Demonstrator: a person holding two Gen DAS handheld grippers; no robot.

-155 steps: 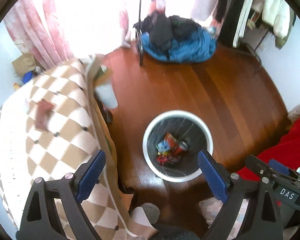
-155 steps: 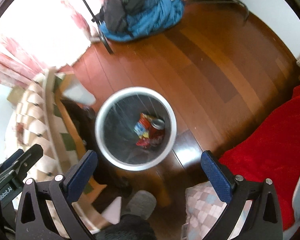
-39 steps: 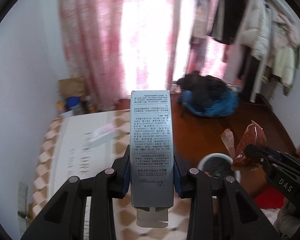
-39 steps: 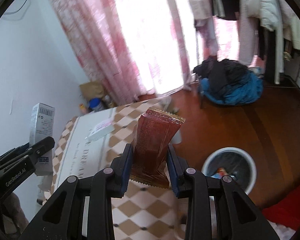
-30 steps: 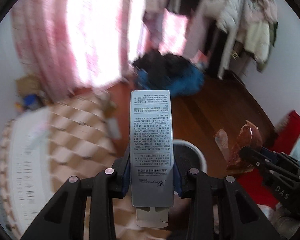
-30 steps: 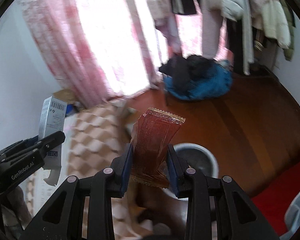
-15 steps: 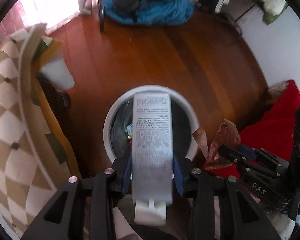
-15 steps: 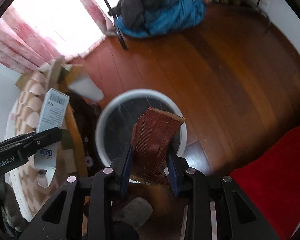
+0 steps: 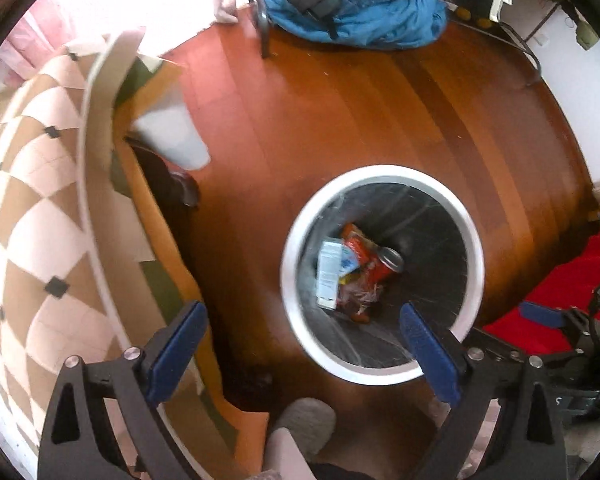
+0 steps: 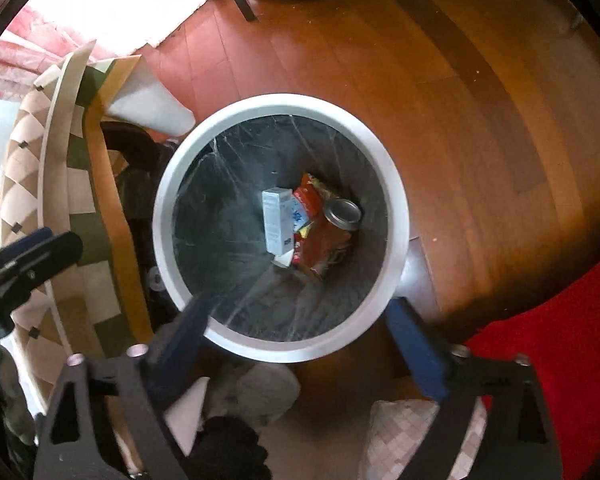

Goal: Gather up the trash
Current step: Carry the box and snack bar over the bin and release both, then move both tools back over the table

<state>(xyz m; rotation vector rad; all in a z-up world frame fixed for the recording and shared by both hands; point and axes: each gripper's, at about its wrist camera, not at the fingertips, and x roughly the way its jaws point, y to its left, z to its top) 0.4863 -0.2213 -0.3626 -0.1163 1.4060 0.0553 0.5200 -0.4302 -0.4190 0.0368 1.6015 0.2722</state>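
Both hand-held grippers, left point(image 9: 300, 334) and right point(image 10: 296, 334), opening, empty, above bin rim point(image 10: 396, 208).

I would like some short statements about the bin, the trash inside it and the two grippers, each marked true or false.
1. The grey carton lies inside the bin. True.
2. The left gripper holds the carton. False: its jaws are opening and nothing is between them.
3. A metal can lies in the bin beside red wrappers. True.
4. The right gripper grips a red wrapper. False: its jaws are opening, with nothing between them.
5. The bin stands on a carpet. False: it stands on the wooden floor.
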